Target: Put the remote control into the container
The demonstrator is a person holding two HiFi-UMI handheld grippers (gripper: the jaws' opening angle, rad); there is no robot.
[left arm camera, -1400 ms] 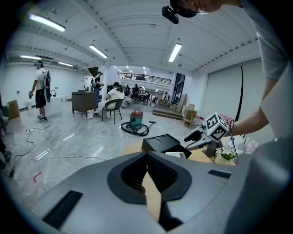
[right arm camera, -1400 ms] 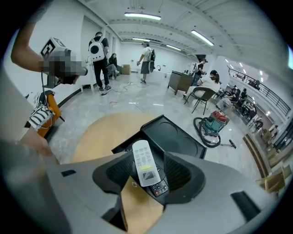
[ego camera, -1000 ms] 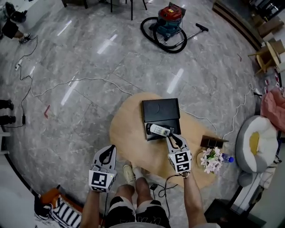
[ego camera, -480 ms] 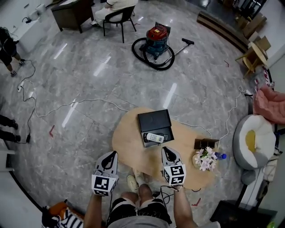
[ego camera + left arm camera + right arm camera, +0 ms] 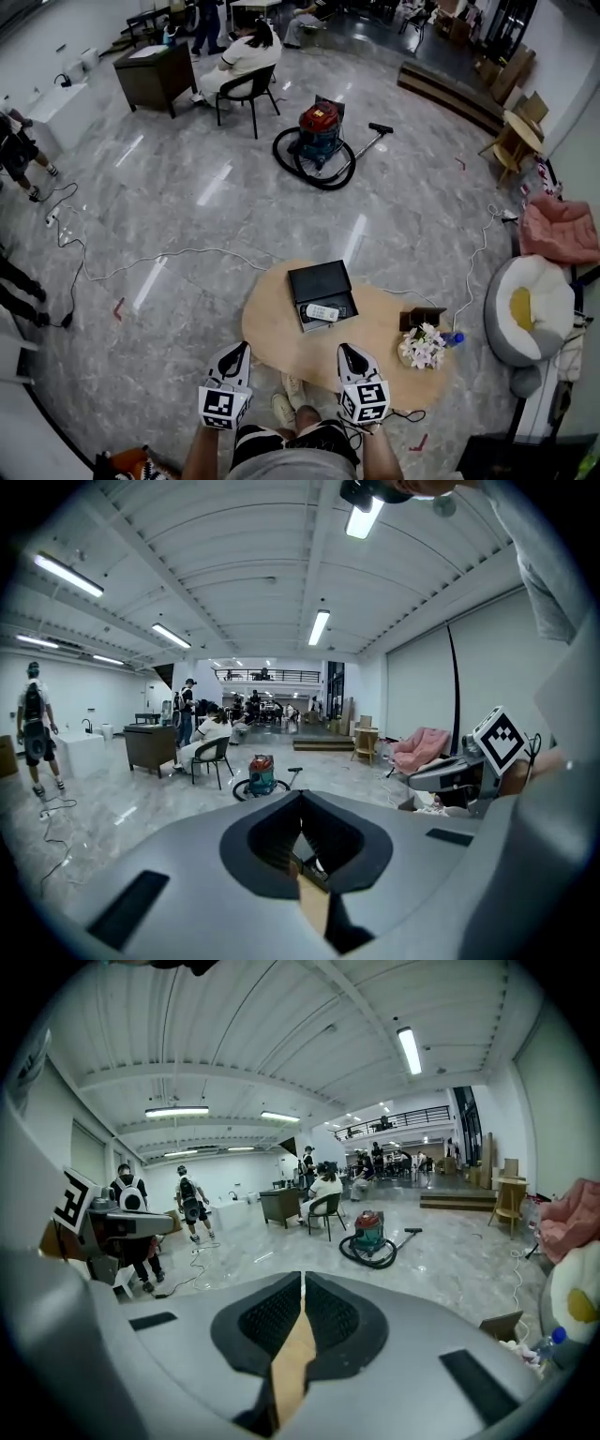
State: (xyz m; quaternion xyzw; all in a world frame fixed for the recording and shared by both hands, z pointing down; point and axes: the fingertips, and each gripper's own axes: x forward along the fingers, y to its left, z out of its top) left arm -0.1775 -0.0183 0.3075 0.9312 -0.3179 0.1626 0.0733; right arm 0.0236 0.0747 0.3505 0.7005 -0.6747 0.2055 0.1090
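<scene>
Remote control [image 5: 322,312] lies in the near half of the open black container [image 5: 319,278], on the round wooden table [image 5: 274,330]. Both grippers hang at the table's near edge, well apart from the container. Left gripper [image 5: 243,347]: jaws pressed together, nothing between. Right gripper [image 5: 344,348]: jaws just been closing, together, nothing between them

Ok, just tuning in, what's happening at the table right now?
The remote already lies inside the open black box on the wooden table, so the job looks done. A person holds both claws by the table's near edge, apart from the box. The right claw has just been closing and is now shut with nothing between its jaws. The left claw is shut and empty too.
</scene>
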